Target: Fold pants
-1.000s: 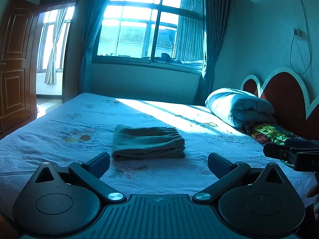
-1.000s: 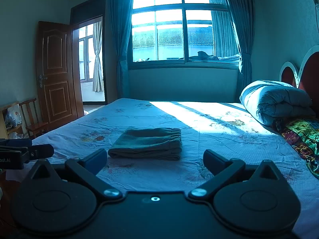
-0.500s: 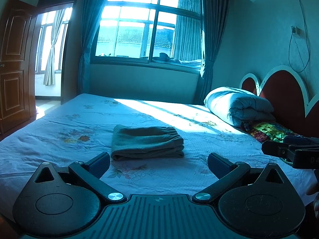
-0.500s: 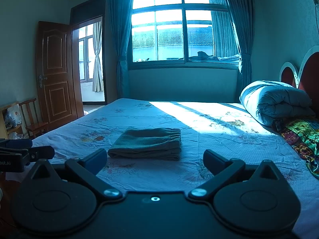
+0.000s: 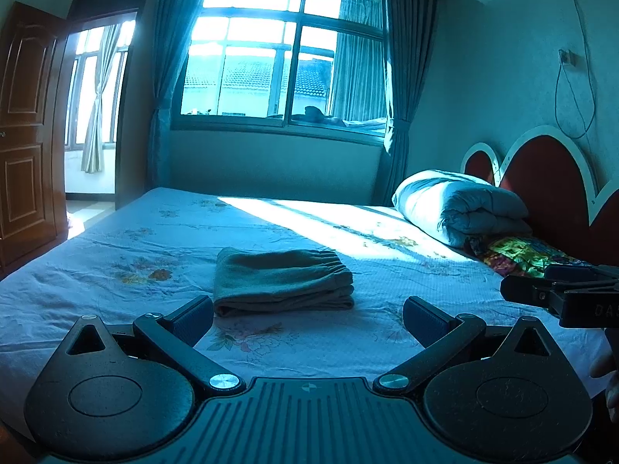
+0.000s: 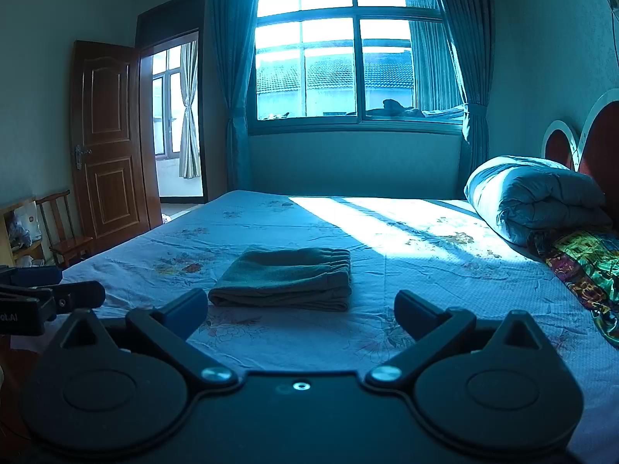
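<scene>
The pants (image 5: 282,282) (image 6: 284,278) lie folded into a flat green-grey stack on the bed, elastic waistband to the right. My left gripper (image 5: 307,317) hovers open near the bed's front edge, short of the stack, holding nothing. My right gripper (image 6: 300,311) is also open and empty, just short of the stack. In the left wrist view the right gripper shows as a dark shape at the right edge; in the right wrist view the left gripper shows at the left edge.
The bed (image 5: 116,270) has a pale floral sheet, with sunlight across its far half. A rolled quilt (image 5: 460,205) and a colourful cloth (image 5: 518,253) lie by the red headboard (image 5: 549,178). A wooden chair (image 6: 64,232) and open door (image 6: 108,139) stand left.
The left wrist view has shifted slightly, so the pants sit a little lower left. Both grippers stay open and the pants have not moved.
</scene>
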Motion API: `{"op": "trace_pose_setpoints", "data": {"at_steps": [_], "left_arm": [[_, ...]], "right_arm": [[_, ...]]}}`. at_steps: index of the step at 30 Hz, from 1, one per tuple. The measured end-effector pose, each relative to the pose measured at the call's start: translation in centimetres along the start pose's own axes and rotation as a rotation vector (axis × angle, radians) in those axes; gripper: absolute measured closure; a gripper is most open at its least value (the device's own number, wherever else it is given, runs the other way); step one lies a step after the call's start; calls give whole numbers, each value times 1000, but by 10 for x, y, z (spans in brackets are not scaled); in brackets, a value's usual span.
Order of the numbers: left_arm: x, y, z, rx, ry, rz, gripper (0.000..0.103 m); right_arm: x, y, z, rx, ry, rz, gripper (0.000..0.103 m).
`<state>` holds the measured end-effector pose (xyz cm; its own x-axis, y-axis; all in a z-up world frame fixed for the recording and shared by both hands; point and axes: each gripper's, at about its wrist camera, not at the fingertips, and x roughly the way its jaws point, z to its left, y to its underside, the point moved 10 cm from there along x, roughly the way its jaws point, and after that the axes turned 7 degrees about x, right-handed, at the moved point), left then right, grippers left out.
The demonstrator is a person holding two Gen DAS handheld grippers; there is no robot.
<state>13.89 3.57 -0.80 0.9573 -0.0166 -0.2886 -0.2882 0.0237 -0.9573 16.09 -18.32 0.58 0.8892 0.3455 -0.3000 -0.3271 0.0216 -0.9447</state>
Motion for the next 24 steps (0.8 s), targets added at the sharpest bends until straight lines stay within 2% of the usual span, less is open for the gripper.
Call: {"op": "trace_pose_setpoints", "data": {"at_steps": [12, 24], "left_arm": [[-1, -2, 4, 4, -33, -15, 0], [-1, -5, 4, -18, 10, -25, 0]], "right_arm": [[1, 0, -1, -3, 0, 1, 6], [1, 0, -1, -4, -1, -1, 6]]}}
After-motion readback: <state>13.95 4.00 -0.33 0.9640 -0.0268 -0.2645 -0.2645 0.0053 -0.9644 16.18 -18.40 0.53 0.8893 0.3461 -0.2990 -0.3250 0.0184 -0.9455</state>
